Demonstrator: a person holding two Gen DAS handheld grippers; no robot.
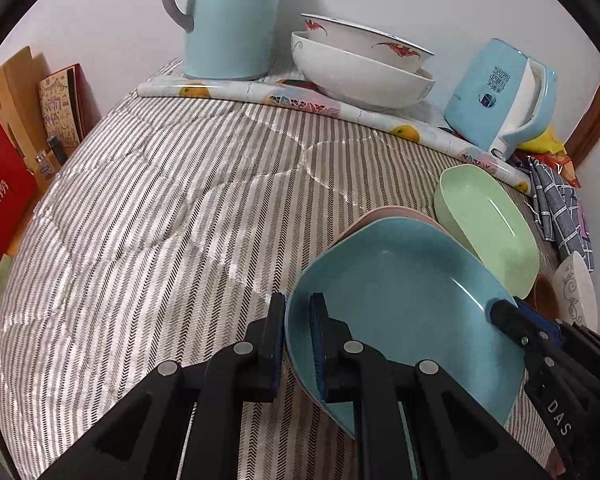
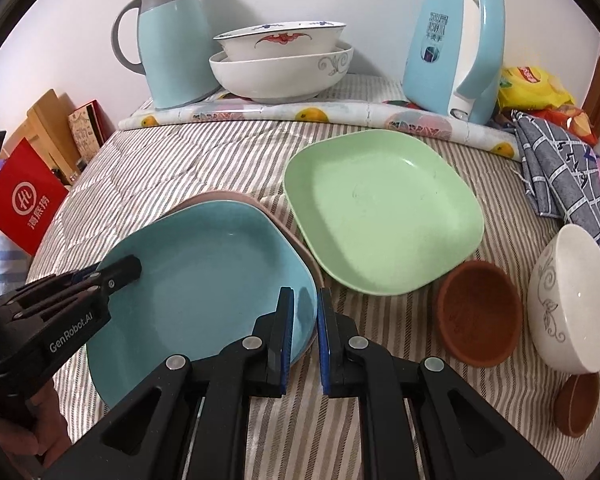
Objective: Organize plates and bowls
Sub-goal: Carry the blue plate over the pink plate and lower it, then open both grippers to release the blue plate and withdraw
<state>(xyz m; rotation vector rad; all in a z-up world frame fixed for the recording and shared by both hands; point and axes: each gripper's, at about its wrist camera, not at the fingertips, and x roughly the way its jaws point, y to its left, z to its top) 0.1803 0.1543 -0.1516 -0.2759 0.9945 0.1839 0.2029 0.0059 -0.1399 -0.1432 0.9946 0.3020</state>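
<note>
My left gripper (image 1: 298, 344) is shut on the near rim of a blue plate (image 1: 404, 312), which lies on top of a pink plate (image 1: 384, 214). In the right wrist view the left gripper (image 2: 128, 270) reaches onto the blue plate (image 2: 204, 276) from the left. My right gripper (image 2: 305, 340) stands by the blue plate's right rim, jaws a little apart, holding nothing; it shows in the left wrist view (image 1: 504, 314). A green plate (image 2: 380, 208) lies behind. A brown bowl (image 2: 478, 312), a white patterned bowl (image 2: 572, 304) and another brown bowl (image 2: 578, 404) sit at the right.
The striped cloth table (image 1: 160, 220) carries, at the back, a teal jug (image 2: 172, 44), two stacked white bowls (image 2: 280, 68), a blue kettle (image 2: 456, 52) and a rolled fruit-print mat (image 2: 300, 114). A checked cloth (image 2: 568, 172) and snack bags (image 2: 536, 88) lie at the right.
</note>
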